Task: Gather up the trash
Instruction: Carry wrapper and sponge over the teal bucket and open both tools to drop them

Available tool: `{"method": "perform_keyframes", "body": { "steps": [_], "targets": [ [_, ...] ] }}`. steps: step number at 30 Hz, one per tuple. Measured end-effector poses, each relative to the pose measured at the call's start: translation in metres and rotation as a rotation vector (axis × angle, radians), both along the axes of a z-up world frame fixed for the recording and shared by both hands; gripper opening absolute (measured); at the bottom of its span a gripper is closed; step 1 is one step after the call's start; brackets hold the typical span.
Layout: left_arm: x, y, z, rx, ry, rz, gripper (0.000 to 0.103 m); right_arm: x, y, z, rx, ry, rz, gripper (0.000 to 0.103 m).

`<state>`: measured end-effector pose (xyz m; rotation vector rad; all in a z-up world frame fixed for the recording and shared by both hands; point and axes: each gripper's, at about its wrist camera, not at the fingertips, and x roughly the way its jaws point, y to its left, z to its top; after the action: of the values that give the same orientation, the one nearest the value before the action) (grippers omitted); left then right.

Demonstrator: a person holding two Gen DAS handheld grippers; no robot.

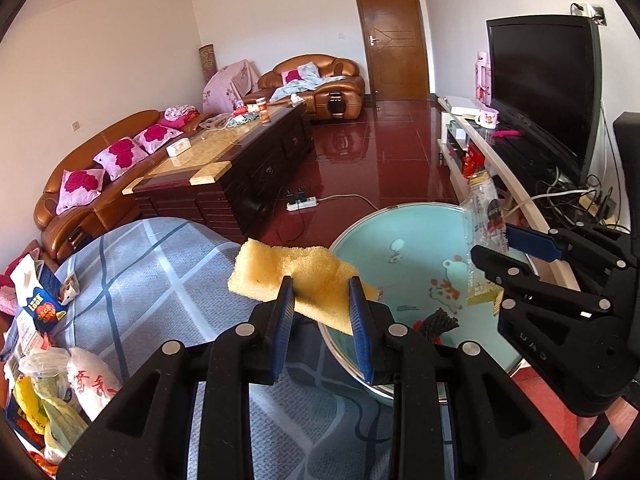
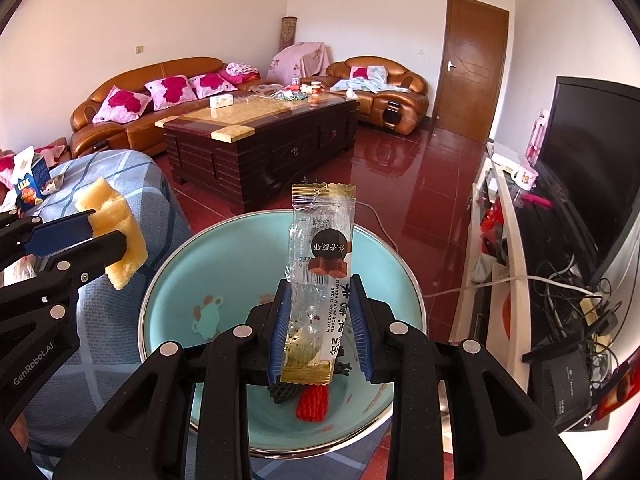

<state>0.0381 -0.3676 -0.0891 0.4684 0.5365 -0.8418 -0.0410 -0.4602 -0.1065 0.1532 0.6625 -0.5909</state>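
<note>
My left gripper (image 1: 322, 294) is shut on a yellow sponge (image 1: 288, 276) and holds it over the near rim of a light-blue basin (image 1: 384, 240). In the right wrist view the sponge (image 2: 116, 228) hangs at the left, beside the basin (image 2: 224, 256). My right gripper (image 2: 318, 296) is shut on a clear snack wrapper with gold ends (image 2: 320, 264), upright above the basin's middle. In the left wrist view the wrapper (image 1: 482, 220) is at the right. Black netting (image 2: 280, 390) and red netting (image 2: 313, 403) lie in the basin bottom.
A blue plaid cloth (image 1: 152, 272) covers the surface left of the basin, with a blue carton (image 1: 42, 304) and plastic bags (image 1: 60, 384) on it. A dark coffee table (image 2: 260, 136), orange sofas (image 2: 132, 100), a TV (image 2: 592, 168) on a white stand and a power strip (image 1: 302, 203) are around.
</note>
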Motion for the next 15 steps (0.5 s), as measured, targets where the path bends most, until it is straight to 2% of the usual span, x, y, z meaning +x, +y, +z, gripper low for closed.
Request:
{"method": "perform_keyframes", "body": {
  "steps": [7, 9, 11, 15],
  "targets": [
    [-0.0021, -0.0055, -0.0003, -0.016, 0.027, -0.042, 0.032, -0.0002, -0.0021, -0.0018, 0.022, -0.010, 0.005, 0.031],
    [-0.0039, -0.0077, -0.0013, -0.020, 0.038, -0.064, 0.038, -0.0016, -0.0034, -0.0015, 0.025, -0.018, 0.005, 0.036],
    [-0.0066, -0.0083, -0.0018, -0.026, 0.033, -0.071, 0.044, -0.0040, -0.0050, -0.0007, 0.031, -0.032, 0.002, 0.046],
    [-0.0063, -0.0076, -0.0031, -0.028, 0.035, -0.064, 0.053, -0.0056, -0.0069, 0.0006, 0.036, -0.041, -0.010, 0.048]
  ]
}}
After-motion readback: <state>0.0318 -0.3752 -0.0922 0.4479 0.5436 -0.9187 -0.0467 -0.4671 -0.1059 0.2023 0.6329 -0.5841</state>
